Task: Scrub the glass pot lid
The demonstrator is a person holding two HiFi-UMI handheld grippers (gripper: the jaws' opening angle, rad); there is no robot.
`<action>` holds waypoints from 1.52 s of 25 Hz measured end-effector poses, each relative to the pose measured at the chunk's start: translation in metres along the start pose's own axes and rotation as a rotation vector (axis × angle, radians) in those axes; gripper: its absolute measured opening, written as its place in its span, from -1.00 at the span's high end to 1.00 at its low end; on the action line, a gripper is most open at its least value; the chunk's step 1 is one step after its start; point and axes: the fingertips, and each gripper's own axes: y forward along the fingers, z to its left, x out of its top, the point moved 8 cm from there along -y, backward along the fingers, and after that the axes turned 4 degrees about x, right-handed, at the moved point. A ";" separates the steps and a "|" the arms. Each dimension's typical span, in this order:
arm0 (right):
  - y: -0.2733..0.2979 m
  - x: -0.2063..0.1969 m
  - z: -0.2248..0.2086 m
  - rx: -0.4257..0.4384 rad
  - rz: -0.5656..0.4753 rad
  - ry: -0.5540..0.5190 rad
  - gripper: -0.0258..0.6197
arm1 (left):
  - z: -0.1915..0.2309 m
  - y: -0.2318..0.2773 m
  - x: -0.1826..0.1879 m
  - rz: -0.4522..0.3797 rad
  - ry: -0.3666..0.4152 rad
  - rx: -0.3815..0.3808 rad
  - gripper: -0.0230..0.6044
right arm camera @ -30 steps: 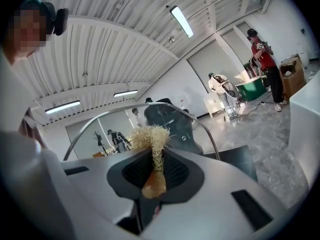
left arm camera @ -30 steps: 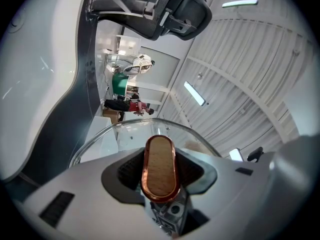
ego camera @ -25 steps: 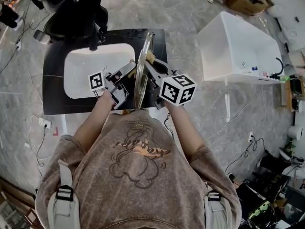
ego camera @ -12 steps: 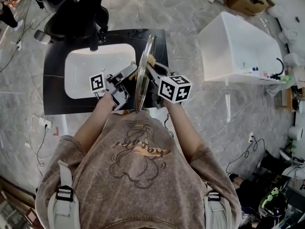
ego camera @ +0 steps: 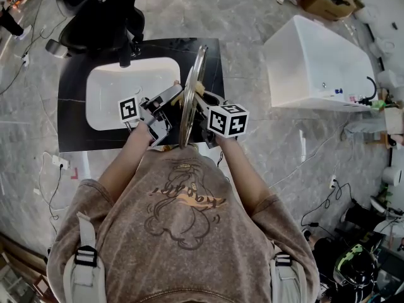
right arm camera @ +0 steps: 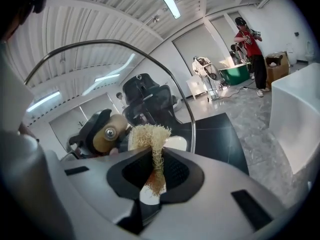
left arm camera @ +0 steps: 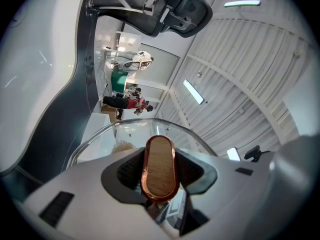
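Note:
The glass pot lid [ego camera: 191, 93] stands on edge over the sink, held between my two grippers. My left gripper [ego camera: 174, 96] is shut on the lid's wooden knob [left arm camera: 160, 166], which has a copper rim; the lid's steel rim [left arm camera: 95, 136] arcs behind it. My right gripper [ego camera: 202, 95] is on the lid's other side, shut on a straw-coloured loofah scrubber [right arm camera: 150, 136]. The scrubber [ego camera: 198, 85] rests against the glass. In the right gripper view the knob [right arm camera: 111, 134] shows through the glass, under the rim [right arm camera: 100, 43].
A white sink basin [ego camera: 120, 109] is set in a black countertop [ego camera: 72, 87] under the lid. A black faucet [ego camera: 123, 52] and a dark chair [ego camera: 95, 11] stand beyond it. A white tub [ego camera: 315, 62] lies to the right on the grey floor, with cables around.
My right gripper has sunk along the lid's face, carrying the scrubber down the glass. The left gripper and the lid have kept still.

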 end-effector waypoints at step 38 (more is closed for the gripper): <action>-0.094 -0.055 -0.053 -0.276 -0.043 0.058 0.76 | -0.011 0.008 0.020 0.495 1.158 0.933 0.36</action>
